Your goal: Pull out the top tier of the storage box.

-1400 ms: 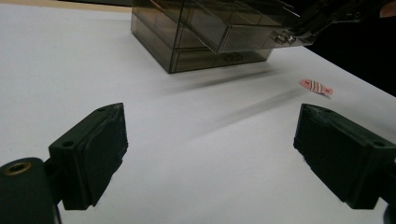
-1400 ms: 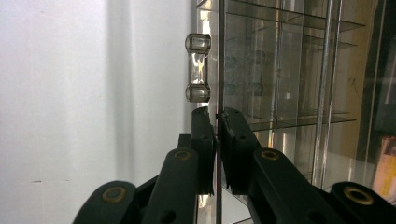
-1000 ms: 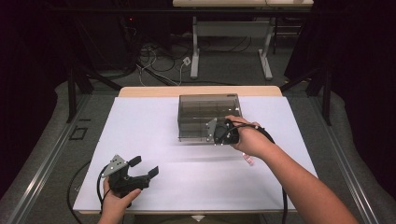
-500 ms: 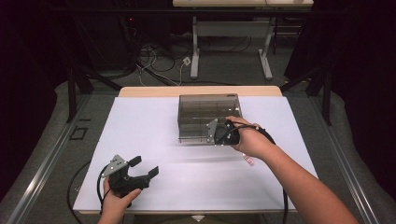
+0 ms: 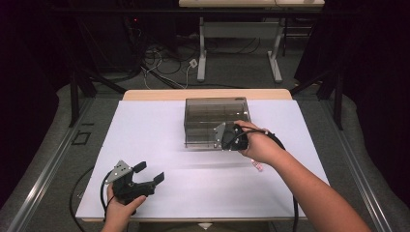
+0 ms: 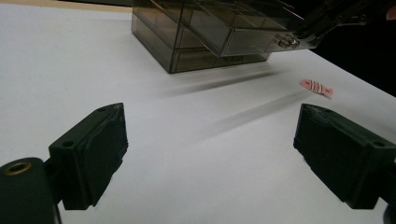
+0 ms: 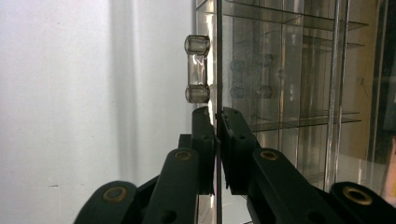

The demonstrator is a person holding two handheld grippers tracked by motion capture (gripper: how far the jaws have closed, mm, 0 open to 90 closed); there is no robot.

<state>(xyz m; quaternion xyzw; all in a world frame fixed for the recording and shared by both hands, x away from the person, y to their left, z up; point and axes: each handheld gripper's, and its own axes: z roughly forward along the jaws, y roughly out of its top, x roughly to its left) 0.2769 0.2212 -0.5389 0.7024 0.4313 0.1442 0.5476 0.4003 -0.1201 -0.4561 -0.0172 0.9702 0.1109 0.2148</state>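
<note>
- Since a second ago hardly anything has shifted: both hands sit where they were, and the drawer front is clamped as it was.
- Left hand-held gripper [image 5: 147, 180]: near the front left corner of the tabletop [image 5: 145, 130], held low over the white surface by the person's left hand [image 5: 121, 208]. Its two black jaws stand wide apart with nothing between them; in the left gripper view they frame bare white tabletop.
- Smoky clear drawer box [image 5: 212, 116]: at the middle of the tabletop, nearer the far edge than the front edge. In the left gripper view [image 6: 187, 37] one drawer [image 6: 243, 39] juts out of its front, off the line of the box.
- Right hand-held gripper [image 5: 231, 137]: at the front face of the drawer box, right of the tabletop's middle, carried by the person's right hand [image 5: 261, 145]. In the right gripper view its jaws are drawn nearly together, pinching the thin clear drawer front [image 7: 217, 60] edge-on, one pad on each side. The clear drawer handle [image 7: 196, 68] sits just beyond the fingertips, on the left face of that panel and not between the pads.
- Small pink striped piece [image 6: 317, 87]: lying flat on the tabletop toward the right edge, just beside the right wrist in the high view [image 5: 257, 166], well apart from the box.
</note>
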